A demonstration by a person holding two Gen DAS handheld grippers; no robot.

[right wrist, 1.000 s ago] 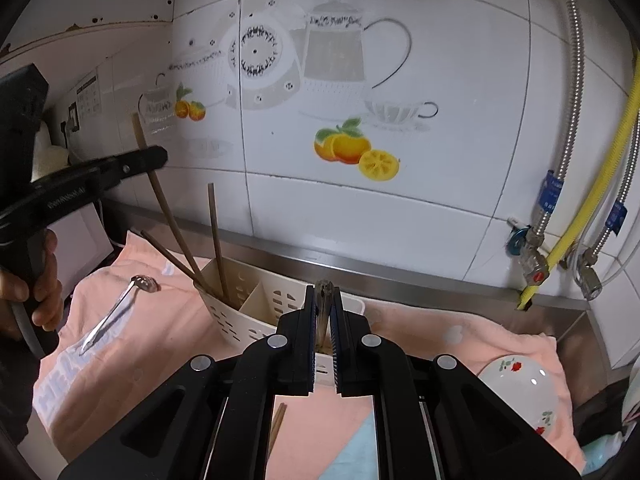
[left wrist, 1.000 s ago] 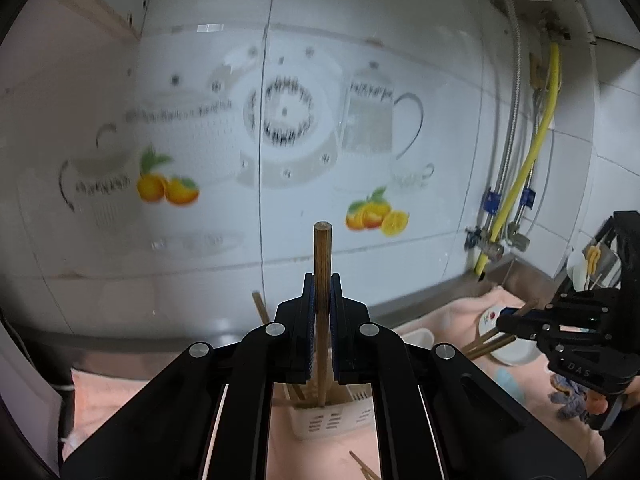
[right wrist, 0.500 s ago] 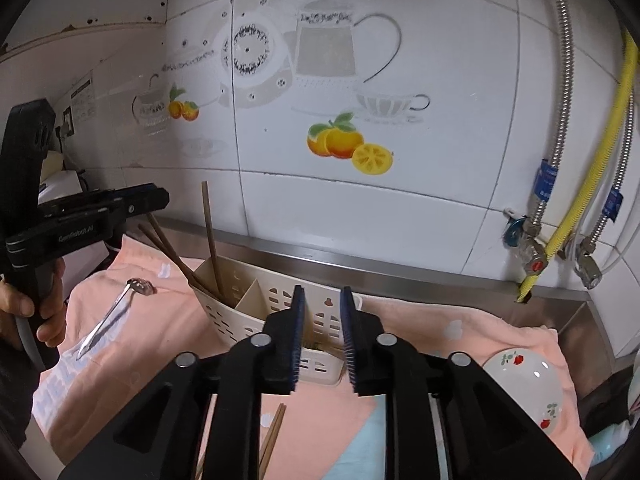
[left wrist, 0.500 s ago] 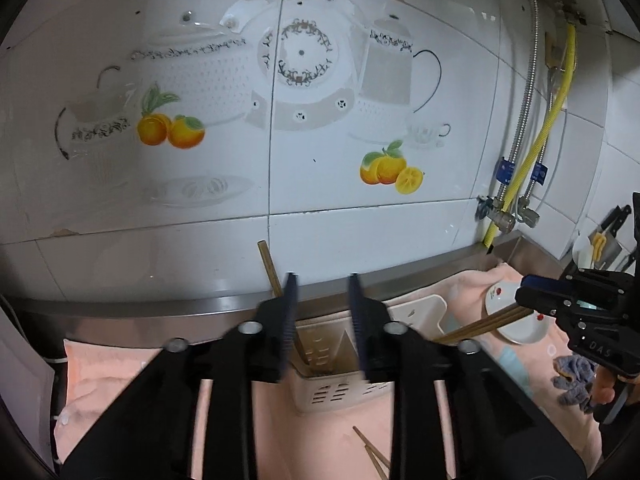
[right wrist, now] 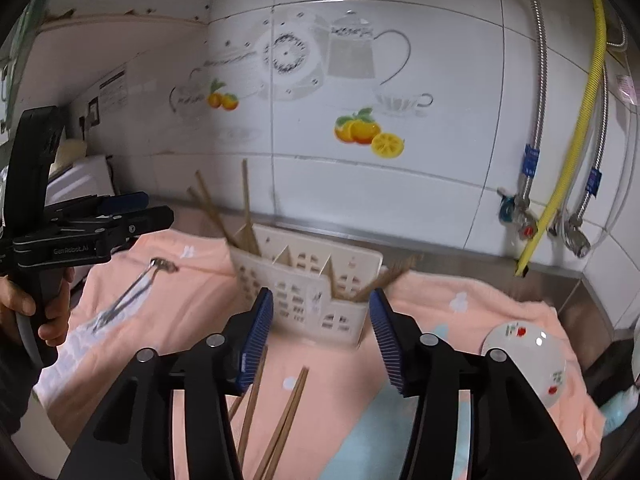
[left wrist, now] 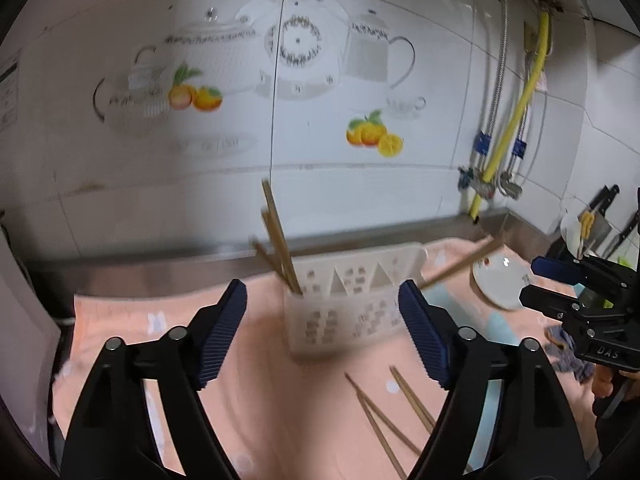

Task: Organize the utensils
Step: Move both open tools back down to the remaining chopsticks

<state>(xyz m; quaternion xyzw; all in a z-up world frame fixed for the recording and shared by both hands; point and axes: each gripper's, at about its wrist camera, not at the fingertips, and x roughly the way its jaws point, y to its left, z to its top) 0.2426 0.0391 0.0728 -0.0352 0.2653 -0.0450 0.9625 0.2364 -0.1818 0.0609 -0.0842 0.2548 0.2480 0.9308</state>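
Left tool [left wrist: 322,332]: jaws spread wide, nothing held. It is raised above the desk and aimed at the white slotted basket [left wrist: 352,316]. The right tool [right wrist: 321,334] is likewise spread wide and empty, with the same basket [right wrist: 308,292] seen just past its fingertips.

The basket is set on a peach towel [left wrist: 256,340] near the tiled wall [left wrist: 320,80]. It is divided into compartments. A bunch of wooden chopsticks [left wrist: 276,240] is stood in the left end compartment, leaning left, tips above the rim. One more chopstick [left wrist: 460,264] is seen in the right end compartment, tilted far to the right over the rim; in the right wrist view it [right wrist: 384,280] is blurred.

Loose chopsticks [left wrist: 384,412] are laid flat on the towel in front of the basket, apart from it; the exact count cannot be told. In the right wrist view they [right wrist: 276,420] are partly covered by the tool's left finger.

A metal utensil [right wrist: 132,296] is laid on the towel left of the basket, well apart from it; its type cannot be told through the blur. A white bowl with red print [right wrist: 528,356] is placed on the towel to the right of the basket.

Each tool is seen in the other's view: left tool [right wrist: 138,212] at far left, right tool [left wrist: 536,280] at far right, jaws parted.
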